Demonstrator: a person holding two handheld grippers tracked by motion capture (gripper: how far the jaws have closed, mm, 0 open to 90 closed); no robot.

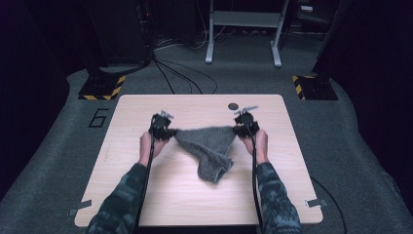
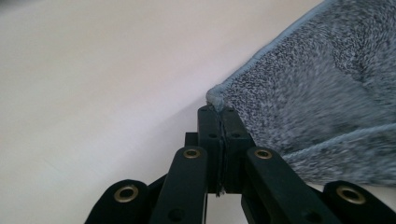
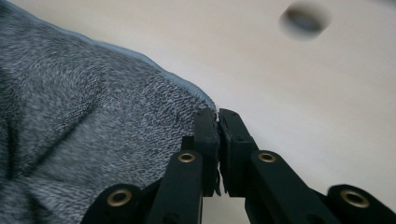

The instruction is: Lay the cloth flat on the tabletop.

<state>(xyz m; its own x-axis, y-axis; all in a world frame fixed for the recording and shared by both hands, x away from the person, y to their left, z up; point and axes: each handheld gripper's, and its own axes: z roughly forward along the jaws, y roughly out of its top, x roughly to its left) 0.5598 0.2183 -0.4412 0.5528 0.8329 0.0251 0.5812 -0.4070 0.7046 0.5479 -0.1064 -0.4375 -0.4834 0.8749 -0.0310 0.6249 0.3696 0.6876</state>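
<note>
A grey towel [image 1: 207,146] hangs over the middle of the tabletop [image 1: 146,195], stretched between the left gripper [image 1: 163,127] and the right gripper [image 1: 245,124]; each one's jaws are clamped on a top corner. To spread it well, I judge both corners should stay level and taut while lowering

The towel [image 2: 322,93] is cut off at the right edge; its pinched corners are hidden between closed jaws.
</note>
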